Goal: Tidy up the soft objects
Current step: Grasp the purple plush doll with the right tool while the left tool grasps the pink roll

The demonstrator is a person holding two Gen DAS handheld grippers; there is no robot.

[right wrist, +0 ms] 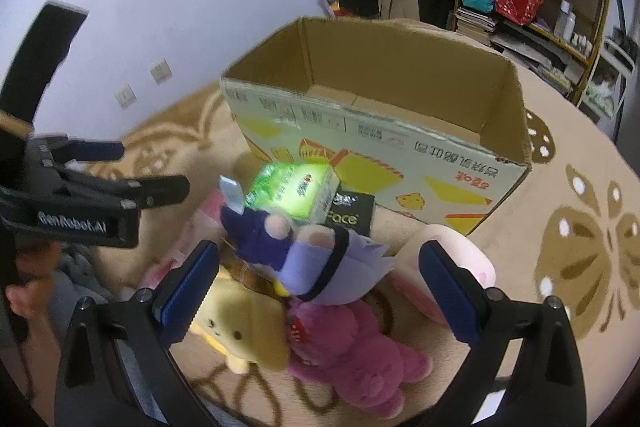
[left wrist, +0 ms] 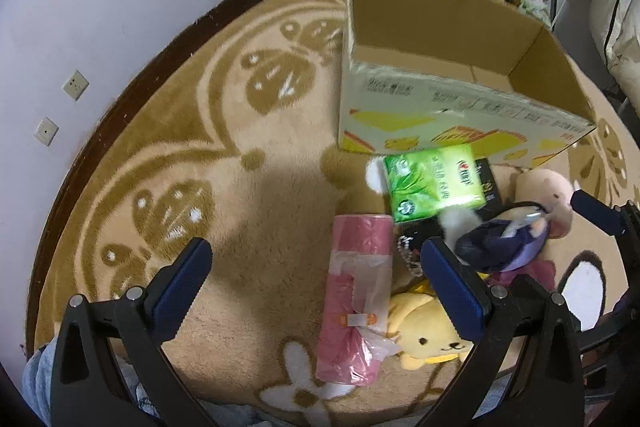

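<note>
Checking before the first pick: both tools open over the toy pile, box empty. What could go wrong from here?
1. The purple-haired plush doll lies on the yellow plush dog and the pink plush bear; the right tool may grab two.
2. The green tissue pack leans against the open cardboard box, so nudging could topple it.
3. The left tool may snag the loose wrap on the pink plastic-wrapped roll.

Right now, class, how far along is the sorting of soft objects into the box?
Done: nothing visible; the cardboard box looks empty. In hand: nothing; the left gripper and right gripper are both open. Left: the purple plush, yellow plush, pink bear, pink roll and green tissue pack lie on the rug.
</note>
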